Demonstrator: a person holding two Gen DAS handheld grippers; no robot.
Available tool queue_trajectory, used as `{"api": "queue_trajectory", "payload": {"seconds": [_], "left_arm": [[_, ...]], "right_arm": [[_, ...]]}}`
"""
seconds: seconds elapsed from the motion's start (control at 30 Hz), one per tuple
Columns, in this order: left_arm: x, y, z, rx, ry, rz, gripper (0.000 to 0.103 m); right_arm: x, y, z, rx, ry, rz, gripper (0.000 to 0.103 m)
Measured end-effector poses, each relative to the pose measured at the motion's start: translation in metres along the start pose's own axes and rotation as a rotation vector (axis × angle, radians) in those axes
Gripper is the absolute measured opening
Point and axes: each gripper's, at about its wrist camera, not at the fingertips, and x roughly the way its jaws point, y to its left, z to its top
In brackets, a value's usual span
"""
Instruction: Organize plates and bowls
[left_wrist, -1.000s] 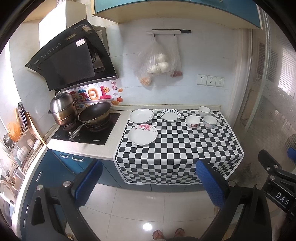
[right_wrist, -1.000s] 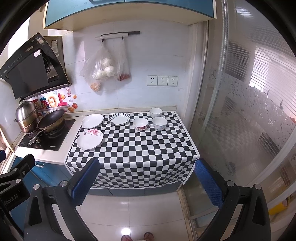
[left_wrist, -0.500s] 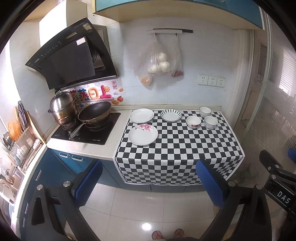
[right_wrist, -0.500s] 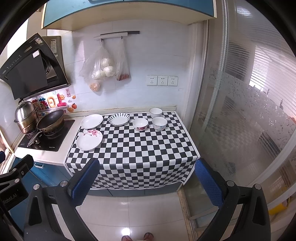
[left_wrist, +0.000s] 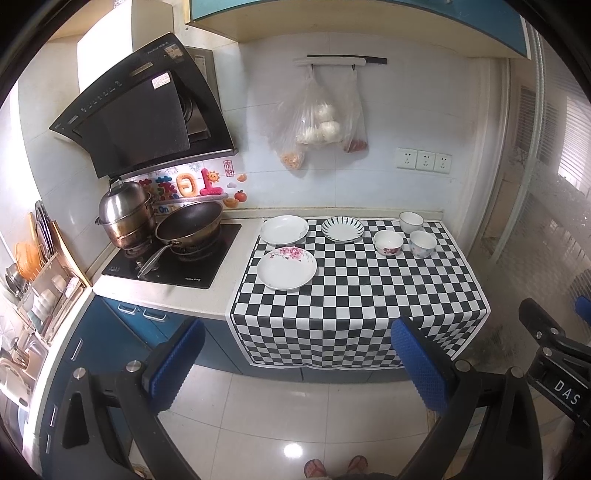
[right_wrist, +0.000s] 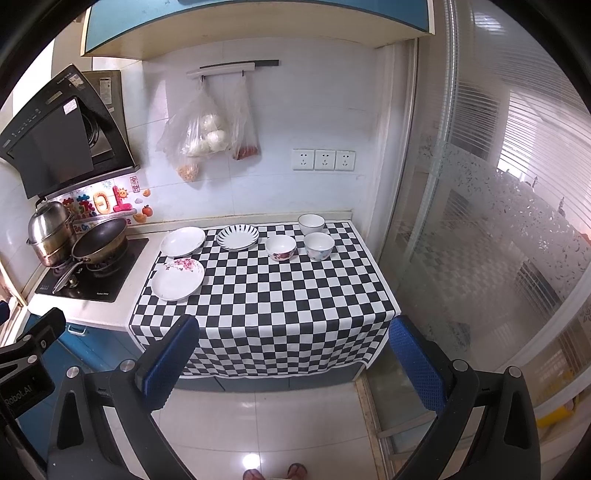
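Two handheld grippers hang above a tiled kitchen floor, both facing a counter draped in a black-and-white checkered cloth (left_wrist: 354, 295). The left gripper (left_wrist: 299, 362) has its blue-padded jaws spread wide and released, nothing between them; the right gripper (right_wrist: 291, 358) is likewise spread and holds nothing. All the dishes lie well apart from both tools, at the far end of the cloth. A floral plate (left_wrist: 287, 268) with pink blossoms sits at the cloth's left edge, nearest the stove. Behind it, a plain white plate (left_wrist: 283, 229) straddles the cloth's far left corner, partly on bare countertop. Just right of that plate rests a striped-rim plate (left_wrist: 342, 229). Further right along the cloth stand three bowls: a floral bowl (left_wrist: 388, 242) with a dark red pattern, a pale patterned bowl (left_wrist: 422, 244) just beside it, and a white bowl (left_wrist: 411, 222) behind those two, closest to the wall. None of the dishes is stacked; all appear apart from one another. Left of the cloth, a dark wok (left_wrist: 189, 225) and a lidded steel steamer pot (left_wrist: 125, 218) occupy a black cooktop (left_wrist: 173, 266). On the wall above the cloth, plastic bags (left_wrist: 317, 122) of food hang from a rail.
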Motion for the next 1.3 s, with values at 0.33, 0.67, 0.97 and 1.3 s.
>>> {"api": "queue_trajectory", "payload": {"seconds": [0.33,0.67,0.97,1.3], "left_arm": [[0.004,0.004,-0.001,0.001,-0.001,0.0,0.103],[0.007,0.01,0.0,0.004,-0.006,-0.008,0.103],[0.049,0.028,0.004,-0.009,-0.036,0.066,0.103],[0.142,0.068,0.014,-0.05,0.034,0.116,0.103]], "right_arm": [[0.003,0.008,-0.002,0.0,-0.007,0.0,0.103],[0.001,0.015,-0.006,0.014,-0.015,-0.003,0.103],[0.028,0.033,-0.009,0.023,-0.058,-0.001,0.103],[0.111,0.08,-0.007,-0.012,0.053,0.045,0.103]]}}
